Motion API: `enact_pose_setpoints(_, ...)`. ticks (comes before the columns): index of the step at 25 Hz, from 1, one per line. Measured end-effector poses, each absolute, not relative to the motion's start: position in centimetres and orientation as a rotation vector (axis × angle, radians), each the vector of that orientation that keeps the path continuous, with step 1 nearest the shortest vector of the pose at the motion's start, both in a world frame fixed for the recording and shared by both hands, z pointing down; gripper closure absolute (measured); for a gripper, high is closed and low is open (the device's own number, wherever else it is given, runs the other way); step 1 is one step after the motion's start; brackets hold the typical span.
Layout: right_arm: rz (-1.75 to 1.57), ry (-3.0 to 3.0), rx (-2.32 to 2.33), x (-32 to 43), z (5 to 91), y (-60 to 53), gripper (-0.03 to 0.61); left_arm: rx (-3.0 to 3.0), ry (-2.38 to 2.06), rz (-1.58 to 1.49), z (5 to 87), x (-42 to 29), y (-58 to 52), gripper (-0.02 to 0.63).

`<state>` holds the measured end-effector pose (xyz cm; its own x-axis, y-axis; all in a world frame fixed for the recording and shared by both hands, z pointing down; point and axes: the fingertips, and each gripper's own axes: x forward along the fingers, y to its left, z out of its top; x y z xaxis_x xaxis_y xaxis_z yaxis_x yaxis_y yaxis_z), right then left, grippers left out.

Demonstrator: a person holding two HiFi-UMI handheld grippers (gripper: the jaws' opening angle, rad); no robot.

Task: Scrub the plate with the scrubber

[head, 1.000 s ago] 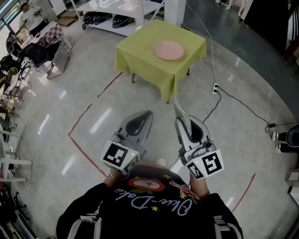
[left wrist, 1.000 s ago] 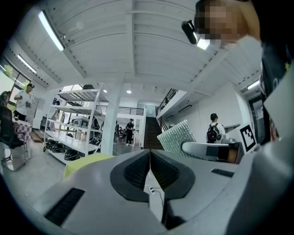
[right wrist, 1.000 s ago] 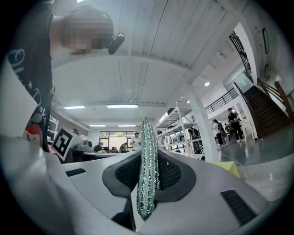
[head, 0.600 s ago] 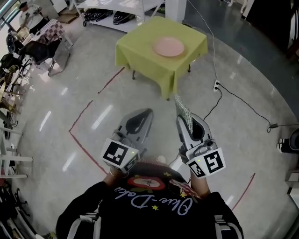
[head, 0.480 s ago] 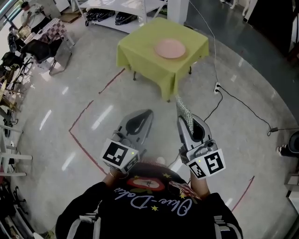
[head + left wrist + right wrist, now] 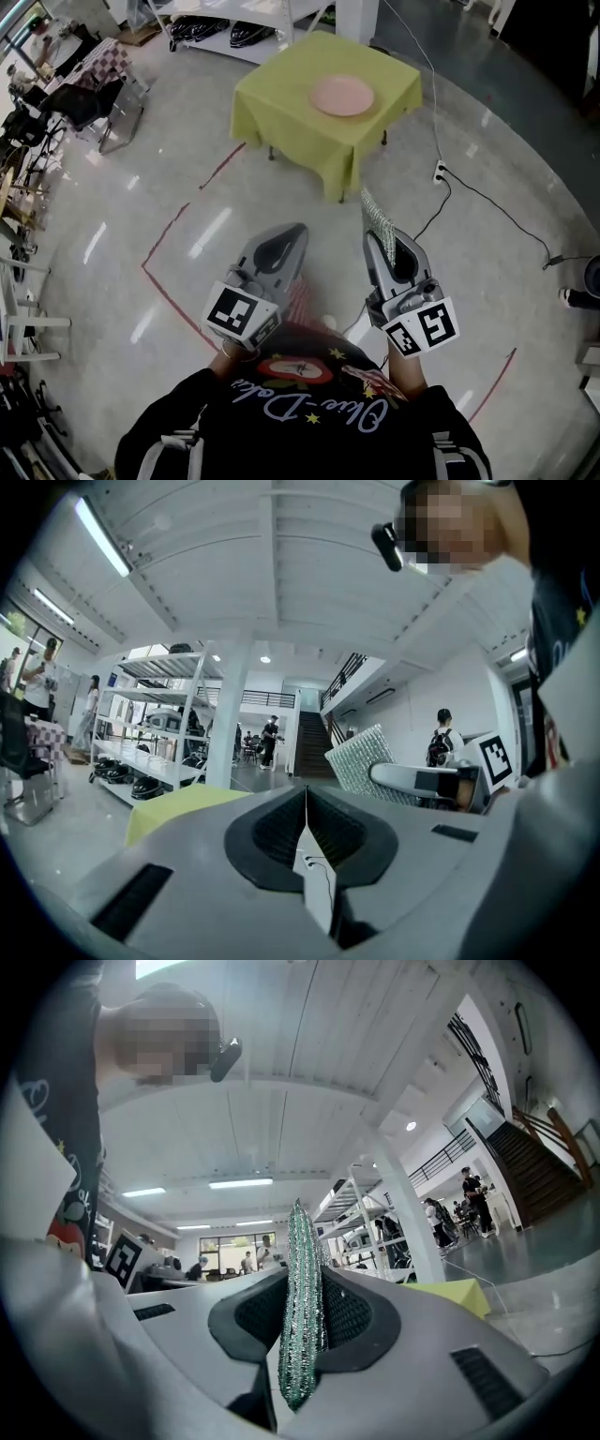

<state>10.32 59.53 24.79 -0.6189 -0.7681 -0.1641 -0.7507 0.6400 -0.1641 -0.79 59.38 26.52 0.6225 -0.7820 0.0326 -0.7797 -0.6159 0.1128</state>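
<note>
**Holding the scrubber well short of the plate**

A pale, glossy floor (image 6: 94, 281) fills the head view, crossed by red tape lines (image 6: 159, 242). At twelve o'clock from the person stands a small table (image 6: 281, 103) under a yellow-green cloth. A white shelf rack (image 6: 234, 9) runs behind it at eleven o'clock, and chairs (image 6: 89, 103) and clutter crowd ten o'clock. A black cable (image 6: 492, 214) trails from a socket strip (image 6: 439, 172) beside the table off toward three o'clock. Between the grippers and the table lie floor and one tape line.

The pink plate (image 6: 342, 96) lies flat on the cloth, toward the table's one-o'clock side. The right gripper (image 6: 380, 242) is clenched on the scrubber (image 6: 372, 214), a silvery-green mesh pad. The pad stands on edge between its jaws and pokes out past the tips toward the table. At its nine o'clock, the left gripper (image 6: 295, 229) has its jaws pressed together on nothing. The plate sits at twelve o'clock from the scrubber, well apart from it.
</note>
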Motion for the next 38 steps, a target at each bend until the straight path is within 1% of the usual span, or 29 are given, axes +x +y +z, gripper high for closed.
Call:
enact_pose_setpoints(9, -0.082, 2.548, -1.478, 13.2, 25.0, 52.5, 0.518, 2.831, -1.040, -0.101, 26.8, 3.0, 50.1, 0.609)
enact_pose_setpoints(19, -0.059, 2.484, -1.624, 13.4, 23.9, 44.3, 0.518, 2.872, -0.857, -0.110, 26.4, 4.0, 40.8, 0.609)
enact_pose_setpoints(23, -0.060, 2.500, -1.636, 12.4, 24.5, 41.2, 0.518, 2.850, -0.851, -0.132, 27.2, 2.7, 38.0, 0.609)
enact_pose_setpoints(34, -0.030, 2.557, -1.582, 6.1, 23.7, 34.0, 0.518, 2.821, -0.909, -0.159, 27.4, -3.7, 31.0, 0.609)
enact_pose_setpoints(38, -0.033, 2.541, -1.603, 5.3, 23.8, 31.8, 0.518, 2.819, -0.899, -0.154, 27.8, -4.7, 28.5, 0.609)
